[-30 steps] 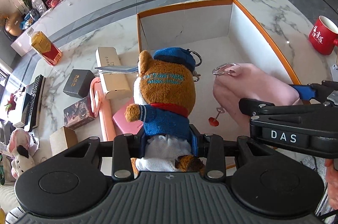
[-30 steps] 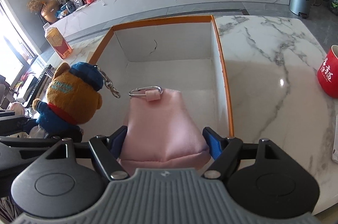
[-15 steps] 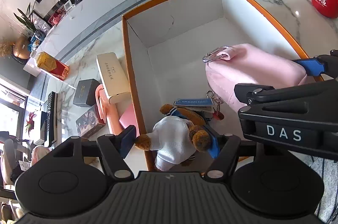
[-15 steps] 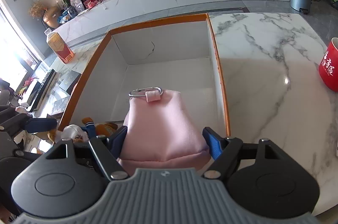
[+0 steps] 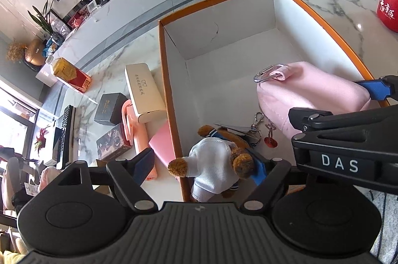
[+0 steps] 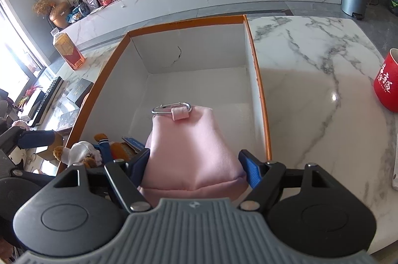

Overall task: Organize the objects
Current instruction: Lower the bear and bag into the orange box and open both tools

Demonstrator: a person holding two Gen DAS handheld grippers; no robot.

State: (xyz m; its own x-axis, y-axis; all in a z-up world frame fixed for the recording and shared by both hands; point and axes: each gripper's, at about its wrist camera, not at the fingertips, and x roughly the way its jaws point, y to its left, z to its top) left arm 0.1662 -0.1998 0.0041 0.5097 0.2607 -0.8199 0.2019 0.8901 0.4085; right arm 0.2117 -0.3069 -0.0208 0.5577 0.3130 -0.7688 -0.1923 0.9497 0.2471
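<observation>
Left gripper (image 5: pixel 202 164) jaws just opened wide, plush bear (image 5: pixel 214 169) loose in box (image 5: pixel 171 99); right gripper (image 6: pixel 195 164) clamped on pink pouch (image 6: pixel 191 152).

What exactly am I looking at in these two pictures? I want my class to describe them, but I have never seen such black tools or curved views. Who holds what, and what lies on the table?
There is no robot here. A person holds a two-finger tool, a hand-held gripper, in each hand. Each carries a wide-angle camera looking along its fingers, which bends the view.

One picture comes from the left hand-held gripper. Its jaws have just been opening and now stand wide; the plush bear lies loose between them, inside the orange-rimmed box.

The other comes from the right hand-held gripper, which clamps a pink pouch above the same box.

On the marble table stand a red mug and, left of the box, a cream case and a black box.
</observation>
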